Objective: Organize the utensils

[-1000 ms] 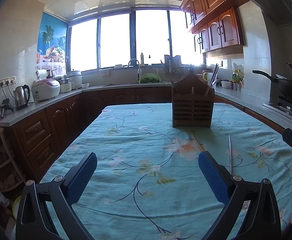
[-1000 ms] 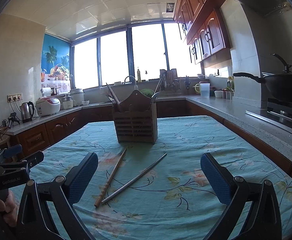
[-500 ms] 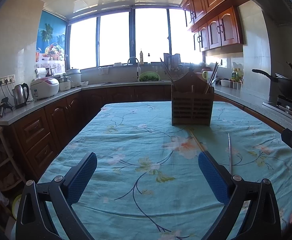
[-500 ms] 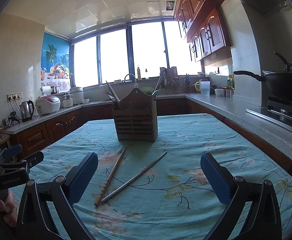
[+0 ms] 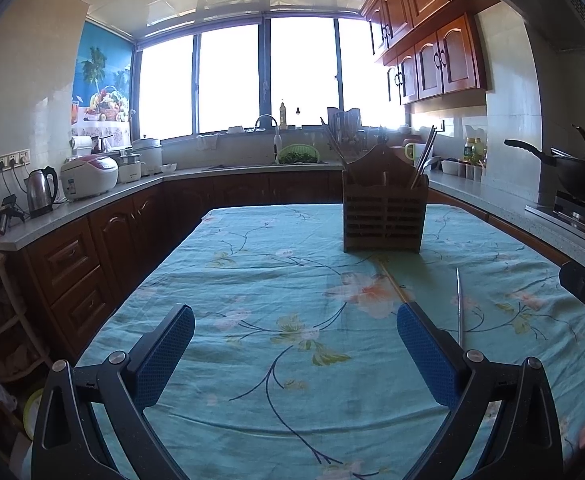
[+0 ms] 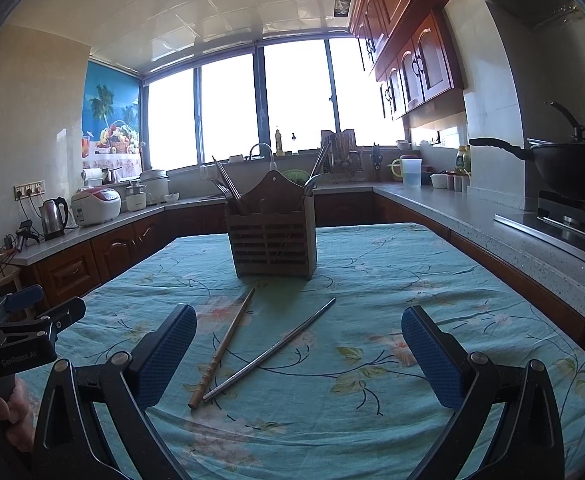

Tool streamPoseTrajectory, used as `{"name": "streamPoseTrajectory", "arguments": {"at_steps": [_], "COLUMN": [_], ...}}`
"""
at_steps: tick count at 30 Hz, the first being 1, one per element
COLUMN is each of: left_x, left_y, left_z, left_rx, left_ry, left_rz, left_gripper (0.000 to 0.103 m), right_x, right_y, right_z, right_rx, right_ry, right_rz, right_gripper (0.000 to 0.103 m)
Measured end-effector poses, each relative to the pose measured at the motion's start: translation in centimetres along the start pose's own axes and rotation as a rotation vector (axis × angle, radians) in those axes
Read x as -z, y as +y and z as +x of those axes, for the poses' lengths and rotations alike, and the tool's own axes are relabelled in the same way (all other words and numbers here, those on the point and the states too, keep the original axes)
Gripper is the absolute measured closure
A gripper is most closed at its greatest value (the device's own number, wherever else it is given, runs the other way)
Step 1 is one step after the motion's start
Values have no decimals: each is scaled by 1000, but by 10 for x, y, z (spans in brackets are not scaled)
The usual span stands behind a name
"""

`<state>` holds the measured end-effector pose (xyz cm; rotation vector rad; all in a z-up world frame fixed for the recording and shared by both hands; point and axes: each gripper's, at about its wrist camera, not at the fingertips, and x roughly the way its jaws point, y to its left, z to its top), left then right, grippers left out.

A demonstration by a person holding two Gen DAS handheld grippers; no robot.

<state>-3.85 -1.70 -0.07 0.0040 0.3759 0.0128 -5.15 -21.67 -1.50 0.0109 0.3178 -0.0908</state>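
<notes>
Little has shifted over the last second: in the left wrist view the slatted wooden utensil caddy point(image 5: 384, 216) sits slightly lower and larger in frame than a second ago, so the left gripper point(image 5: 295, 354) seems to be drifting gently toward it, fingers spread wide and grasping nothing. Below them lies only the teal floral tablecloth point(image 5: 252, 280). A thin silver metal chopstick point(image 5: 459, 304) lies just beyond the right-hand finger, and the tip of a brown wooden chopstick point(image 5: 390, 276) shows beside it, the rest hidden behind that finger.

From the right wrist view the change is similar: the caddy point(image 6: 272, 240) now stands a touch lower in the picture, while the right gripper point(image 6: 298, 354) hangs open and empty above the cloth. Both loose chopsticks, wooden point(image 6: 222, 348) and metal point(image 6: 270, 350), lie flat between its fingers, near ends almost meeting, well short of the caddy. The left gripper point(image 6: 32, 320) shows at the edge. I judge that no pickup has begun; both sticks are yet to be put in the caddy.
</notes>
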Motion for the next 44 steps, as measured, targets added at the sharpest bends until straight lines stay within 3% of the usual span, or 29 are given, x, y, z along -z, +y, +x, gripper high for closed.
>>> {"name": "streamPoseTrajectory", "arguments": {"at_steps": [44], "left_x": [-6], "left_y": [-7], "left_z": [10], "left_rx": [24], "left_ry": [58], "left_rz": [-25], "left_gripper": [1], "right_x": [-3], "right_y": [3], "right_z": [10], "right_rx": [-1], "right_ry": [31], "right_rz": [7], "right_gripper": [0]}}
